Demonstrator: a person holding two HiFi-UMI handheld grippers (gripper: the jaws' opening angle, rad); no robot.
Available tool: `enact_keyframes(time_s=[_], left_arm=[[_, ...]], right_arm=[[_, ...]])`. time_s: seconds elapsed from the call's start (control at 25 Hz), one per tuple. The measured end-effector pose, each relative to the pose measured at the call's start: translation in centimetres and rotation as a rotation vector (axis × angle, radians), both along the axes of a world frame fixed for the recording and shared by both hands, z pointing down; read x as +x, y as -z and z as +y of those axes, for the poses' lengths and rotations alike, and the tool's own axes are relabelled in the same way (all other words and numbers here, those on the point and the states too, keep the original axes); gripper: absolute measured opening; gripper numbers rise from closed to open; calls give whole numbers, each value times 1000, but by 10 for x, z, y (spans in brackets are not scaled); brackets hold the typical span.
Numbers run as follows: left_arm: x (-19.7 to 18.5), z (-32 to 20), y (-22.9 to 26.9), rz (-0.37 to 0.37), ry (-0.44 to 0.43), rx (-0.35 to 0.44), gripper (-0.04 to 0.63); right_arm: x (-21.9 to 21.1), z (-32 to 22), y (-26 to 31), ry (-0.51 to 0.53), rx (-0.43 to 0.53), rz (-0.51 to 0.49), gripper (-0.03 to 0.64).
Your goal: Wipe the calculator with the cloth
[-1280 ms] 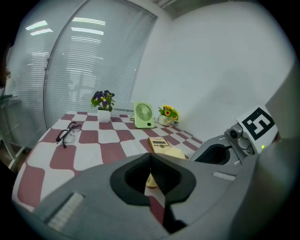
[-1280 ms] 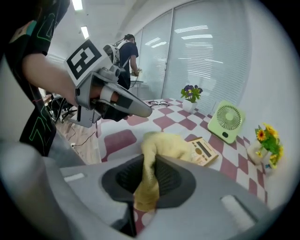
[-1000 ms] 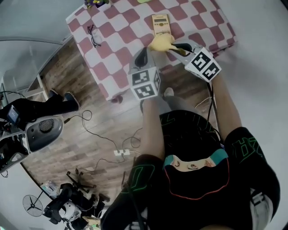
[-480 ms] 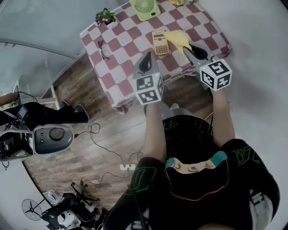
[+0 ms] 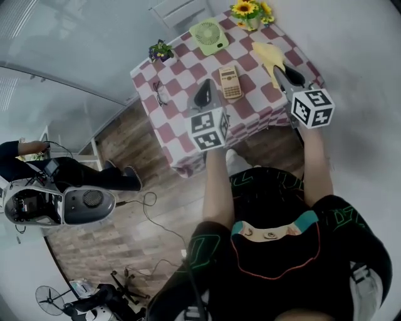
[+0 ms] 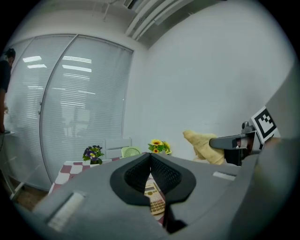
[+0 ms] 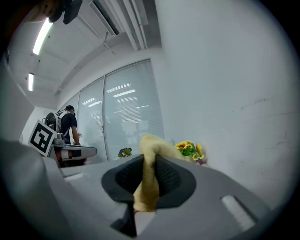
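A beige calculator [image 5: 230,82] lies flat near the middle of the red-and-white checked table [image 5: 182,131]. My left gripper [image 5: 204,86] is shut on nothing and hovers just left of the calculator; in the left gripper view the calculator [image 6: 155,198] shows below the closed jaws of the left gripper [image 6: 150,157]. To the calculator's right, my right gripper [image 5: 279,70] is shut on a yellow cloth [image 5: 269,54] and holds it clear of the calculator. The cloth [image 7: 147,187] hangs bunched between the jaws of the right gripper [image 7: 149,158], and the left gripper view shows the cloth [image 6: 203,146] too.
At the table's far side stand a green fan [image 5: 208,36], a sunflower pot [image 5: 247,10] and a purple flower pot [image 5: 161,50]. Glasses [image 5: 158,93] lie near the left edge. A person [image 5: 37,166] and equipment stand on the wooden floor to the left.
The cloth was on the calculator's near end a second ago; my right gripper has carried it off to the right and up. Both grippers now sit higher, farther from the table.
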State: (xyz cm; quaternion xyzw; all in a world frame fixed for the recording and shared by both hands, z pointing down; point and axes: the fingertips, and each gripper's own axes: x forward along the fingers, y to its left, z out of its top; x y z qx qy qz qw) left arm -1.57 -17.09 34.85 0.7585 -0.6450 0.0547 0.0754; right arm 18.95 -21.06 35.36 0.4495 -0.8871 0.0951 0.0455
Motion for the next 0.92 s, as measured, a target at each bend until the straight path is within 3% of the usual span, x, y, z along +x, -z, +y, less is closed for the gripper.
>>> enact_keyframes(time_s=[0.32, 0.92], left_arm=[[9, -17, 28, -46, -31, 58, 9], [7, -27, 35, -34, -10, 93, 9]], right_arm=[[8, -19, 28, -41, 79, -18, 66], [19, -27, 47, -57, 154, 10, 66]])
